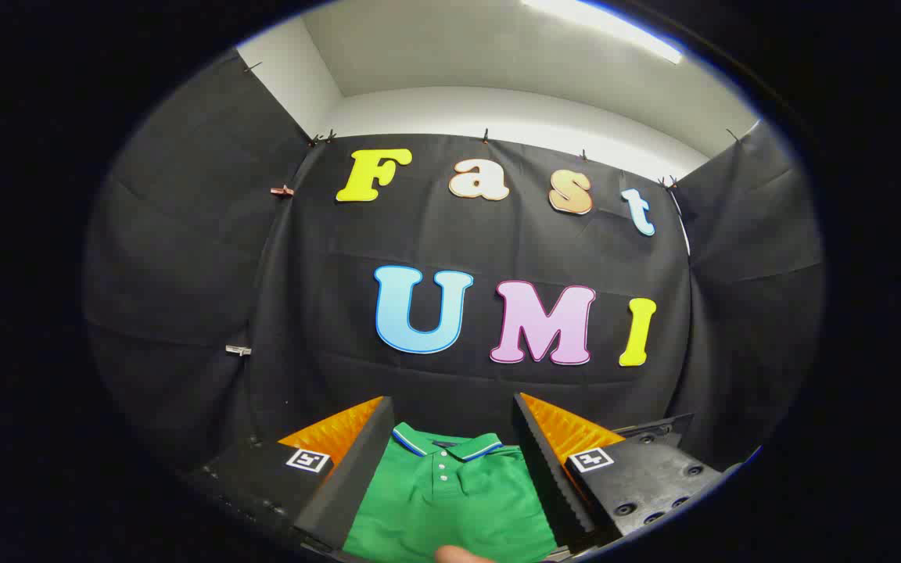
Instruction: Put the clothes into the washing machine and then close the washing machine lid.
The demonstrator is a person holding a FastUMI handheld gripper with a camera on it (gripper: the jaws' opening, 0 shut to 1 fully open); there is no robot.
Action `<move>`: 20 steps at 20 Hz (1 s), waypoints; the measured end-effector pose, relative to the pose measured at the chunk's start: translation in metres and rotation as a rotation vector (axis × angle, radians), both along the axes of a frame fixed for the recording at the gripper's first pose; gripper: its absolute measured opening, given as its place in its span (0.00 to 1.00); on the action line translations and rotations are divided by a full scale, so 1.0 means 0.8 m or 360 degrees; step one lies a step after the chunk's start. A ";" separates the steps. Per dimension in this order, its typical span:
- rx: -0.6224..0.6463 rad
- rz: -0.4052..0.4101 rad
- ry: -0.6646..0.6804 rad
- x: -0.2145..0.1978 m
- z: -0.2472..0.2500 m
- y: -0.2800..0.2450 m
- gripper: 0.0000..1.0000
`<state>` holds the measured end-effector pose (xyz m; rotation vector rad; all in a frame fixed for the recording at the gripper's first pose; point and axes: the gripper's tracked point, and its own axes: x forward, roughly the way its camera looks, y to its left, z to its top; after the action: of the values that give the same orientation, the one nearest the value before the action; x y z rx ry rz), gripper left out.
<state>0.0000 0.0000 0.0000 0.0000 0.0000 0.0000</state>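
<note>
The hand-held gripper (450, 438) stands with its two fingers spread wide, one to either side of a green polo shirt (450, 500). The shirt fills the gap between the fingers, its collar (444, 444) with a blue and white edge lying toward the fingertips and its short button placket (443, 471) running back from there toward the camera. The cloth reaches the inner face of each finger along its length, but whether the fingers press on it or merely flank it cannot be told; the shirt looks flat and unbunched, with only soft folds across the chest. What carries the shirt is hidden beneath the cloth and the gripper body.

At the near edge of the shirt, midway between the fingers, a small rounded bit of a person's fingertip (462, 554) shows against the green fabric.

A square black-and-white marker (308, 460) sits on the body behind the left finger, and a matching one (591, 460) sits behind the right finger. Beyond the fingertips hangs the booth's black cloth wall (317, 313), with a white ceiling and a strip light (603, 27) above it.
</note>
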 end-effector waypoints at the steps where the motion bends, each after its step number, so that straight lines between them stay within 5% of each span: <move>1: 0.0003 0.0000 0.0004 0.000 -0.002 -0.001 0.95; 20: -0.0032 0.0026 0.0049 -0.007 -0.011 -0.018 0.95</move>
<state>-0.0060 -0.0148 -0.0092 -0.0198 0.0308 0.0160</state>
